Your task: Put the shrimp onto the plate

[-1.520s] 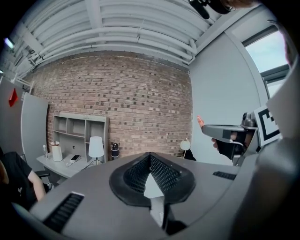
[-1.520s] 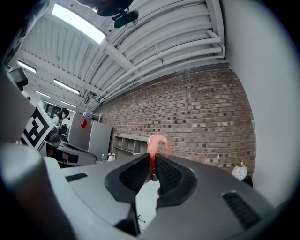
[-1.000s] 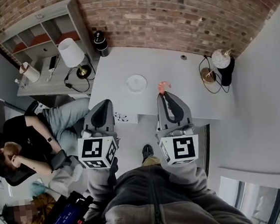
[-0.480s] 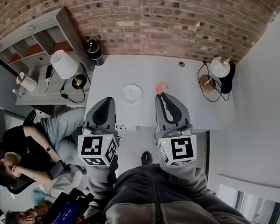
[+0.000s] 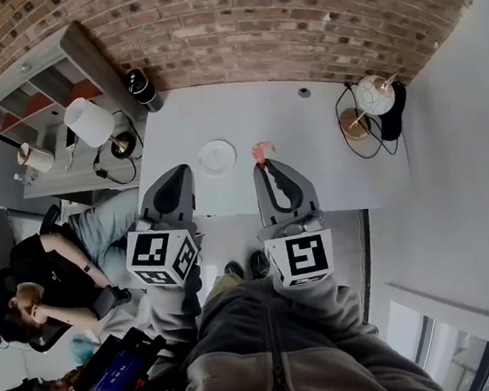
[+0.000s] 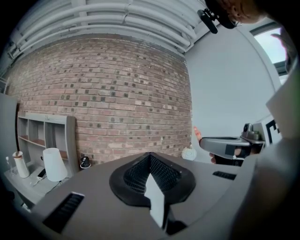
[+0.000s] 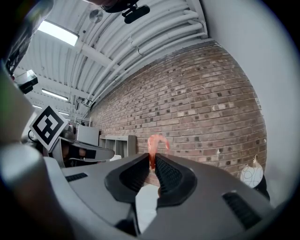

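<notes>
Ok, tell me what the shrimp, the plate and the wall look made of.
The shrimp: glossy, translucent pink-orange, pinched in the right tongs; likely plastic or rubber, though real can't be ruled out. The plate: plain white, smooth; ceramic or plastic, too small to tell. The wall: matte red-brown brick with pale mortar lines.

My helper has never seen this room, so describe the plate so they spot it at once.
A white table stands against the brick wall. On its left half lies the plate, just left of the pink shrimp held by the right gripper. It is the only flat, round white dish there.
</notes>
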Tool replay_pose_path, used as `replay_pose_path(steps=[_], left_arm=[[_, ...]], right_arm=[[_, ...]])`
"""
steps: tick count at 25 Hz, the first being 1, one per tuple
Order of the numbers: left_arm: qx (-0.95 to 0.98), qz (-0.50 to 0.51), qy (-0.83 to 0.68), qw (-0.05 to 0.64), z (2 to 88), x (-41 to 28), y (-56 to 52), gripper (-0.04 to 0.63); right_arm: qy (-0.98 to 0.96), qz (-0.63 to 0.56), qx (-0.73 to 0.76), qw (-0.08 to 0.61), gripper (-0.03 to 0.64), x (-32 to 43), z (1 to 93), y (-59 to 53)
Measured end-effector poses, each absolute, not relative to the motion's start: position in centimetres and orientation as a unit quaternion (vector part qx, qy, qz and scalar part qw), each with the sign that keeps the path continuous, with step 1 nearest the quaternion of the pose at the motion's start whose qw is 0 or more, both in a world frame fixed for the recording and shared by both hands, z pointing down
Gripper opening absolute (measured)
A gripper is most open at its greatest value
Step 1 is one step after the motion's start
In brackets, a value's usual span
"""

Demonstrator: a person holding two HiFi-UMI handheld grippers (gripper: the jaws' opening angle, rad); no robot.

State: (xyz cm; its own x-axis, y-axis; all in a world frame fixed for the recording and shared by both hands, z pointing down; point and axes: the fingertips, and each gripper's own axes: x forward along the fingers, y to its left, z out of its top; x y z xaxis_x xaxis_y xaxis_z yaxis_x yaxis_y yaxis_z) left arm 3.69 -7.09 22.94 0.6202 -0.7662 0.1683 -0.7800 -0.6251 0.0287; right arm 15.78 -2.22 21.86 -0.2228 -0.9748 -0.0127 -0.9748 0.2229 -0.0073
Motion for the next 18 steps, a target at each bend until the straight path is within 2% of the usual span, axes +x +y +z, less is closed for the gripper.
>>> replay_pose_path(steps=[9,18], left_arm=[[0.910,0.072,-0.404,0.063,24.2,5.3,-8.2,0.005],[0.894,0.098,-0.427,0.090,27.4,2.3,-9.8,0.005]], right_arm=[[0.767,-0.009,-0.641,-0.019,0.037,17.0,23.3,-2.2],[0.777,-0.055,-0.627,-0.023,0.037,15.1,25.6,-5.1]])
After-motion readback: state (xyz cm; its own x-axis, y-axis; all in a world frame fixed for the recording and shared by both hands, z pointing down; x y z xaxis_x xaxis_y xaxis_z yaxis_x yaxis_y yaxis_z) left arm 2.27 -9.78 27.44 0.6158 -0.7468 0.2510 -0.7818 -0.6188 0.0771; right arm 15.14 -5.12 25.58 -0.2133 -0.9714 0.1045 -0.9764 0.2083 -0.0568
